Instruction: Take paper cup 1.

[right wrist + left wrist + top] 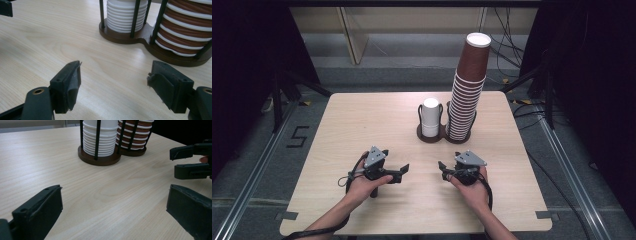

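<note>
A dark brown two-slot cup holder (432, 136) stands at the table's far middle. Its left slot holds a short stack of white cups (430, 117); its right slot holds a tall leaning stack of brown cups (468, 90). My left gripper (403, 171) rests low near the front of the table, pointing right, open wide with bare wood between its jaws (113, 207). My right gripper (443, 170) faces it from the right, open with nothing between its jaws (115, 80). Both stacks (100, 140) (185, 27) sit ahead of the jaws, untouched.
The light wooden table (362, 125) has bare surface on the left and around both hands. Black rods (136, 17) fence each cup stack. Cables and dark stands surround the table on the floor.
</note>
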Demonstrator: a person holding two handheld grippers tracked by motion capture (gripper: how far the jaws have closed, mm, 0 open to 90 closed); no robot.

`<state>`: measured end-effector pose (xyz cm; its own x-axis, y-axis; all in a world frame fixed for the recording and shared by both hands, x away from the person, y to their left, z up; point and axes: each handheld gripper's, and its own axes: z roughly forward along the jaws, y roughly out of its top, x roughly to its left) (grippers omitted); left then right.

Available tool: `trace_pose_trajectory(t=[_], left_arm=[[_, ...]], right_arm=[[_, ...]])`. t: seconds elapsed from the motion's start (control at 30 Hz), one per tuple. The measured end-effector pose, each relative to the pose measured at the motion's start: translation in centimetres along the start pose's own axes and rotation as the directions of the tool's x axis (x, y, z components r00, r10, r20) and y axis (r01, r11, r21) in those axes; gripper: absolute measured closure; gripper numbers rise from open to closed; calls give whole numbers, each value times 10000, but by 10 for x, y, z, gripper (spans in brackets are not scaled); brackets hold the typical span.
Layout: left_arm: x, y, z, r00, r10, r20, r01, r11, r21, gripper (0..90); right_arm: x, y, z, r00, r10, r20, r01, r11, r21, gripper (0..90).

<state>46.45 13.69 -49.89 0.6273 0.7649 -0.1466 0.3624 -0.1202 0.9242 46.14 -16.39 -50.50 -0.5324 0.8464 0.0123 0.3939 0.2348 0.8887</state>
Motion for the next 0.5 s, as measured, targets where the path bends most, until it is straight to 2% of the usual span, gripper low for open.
trace_pose_trajectory(t=[0.07,0.1,0.13,0.17,0.2,0.23,0.27,0.3,0.33,0.37,0.4,0.47,0.5], left_arm=[[-1,1,0,10000,15,-43,-15,10000,55,0],[-2,2,1,9998,176,-20,-176,9998,61,0],[-3,4,2,9994,346,-49,-346,9994,9,0],[-3,4,2,9994,346,-49,-346,9994,9,0],[-4,10,2,9991,424,-70,-424,9991,-61,0],[-4,12,2,9990,450,-35,-450,9989,-147,0],[-4,12,2,9990,450,-35,-450,9989,-147,5],[-4,16,2,9981,611,-29,-612,9978,-241,7],[-2,23,1,9967,809,-91,-812,9960,-367,8],[-1,26,1,9965,837,-26,-837,9957,-392,10],[0,31,2,9962,872,6,-871,9954,-409,10],[3,44,5,9943,1064,4,-1063,9930,-509,10],[4,49,7,9928,1198,-33,-1197,9912,-562,10]], right_arm=[[0,0,0,9998,176,-28,-176,9998,27,257],[-1,-1,1,9997,175,-144,-177,9998,-107,257],[-4,0,-1,9989,431,-182,-430,9991,56,257],[-4,0,-1,9989,431,-182,-430,9991,56,257],[-2,-1,-1,9967,809,-118,-809,9967,33,259],[-5,-1,1,9989,438,-170,-440,9990,-101,266],[-5,0,1,9990,375,-261,-378,9992,-117,271],[-5,3,1,9997,220,-131,-220,9998,16,271],[-3,6,1,9987,439,-252,-442,9990,-104,271],[-2,9,3,9989,387,-267,-394,9988,-286,270],[-1,13,1,9991,368,-208,-371,9992,-151,270],[1,21,5,9989,390,-255,-403,9980,-487,266],[3,26,5,9987,483,-189,-490,9981,-386,263]])
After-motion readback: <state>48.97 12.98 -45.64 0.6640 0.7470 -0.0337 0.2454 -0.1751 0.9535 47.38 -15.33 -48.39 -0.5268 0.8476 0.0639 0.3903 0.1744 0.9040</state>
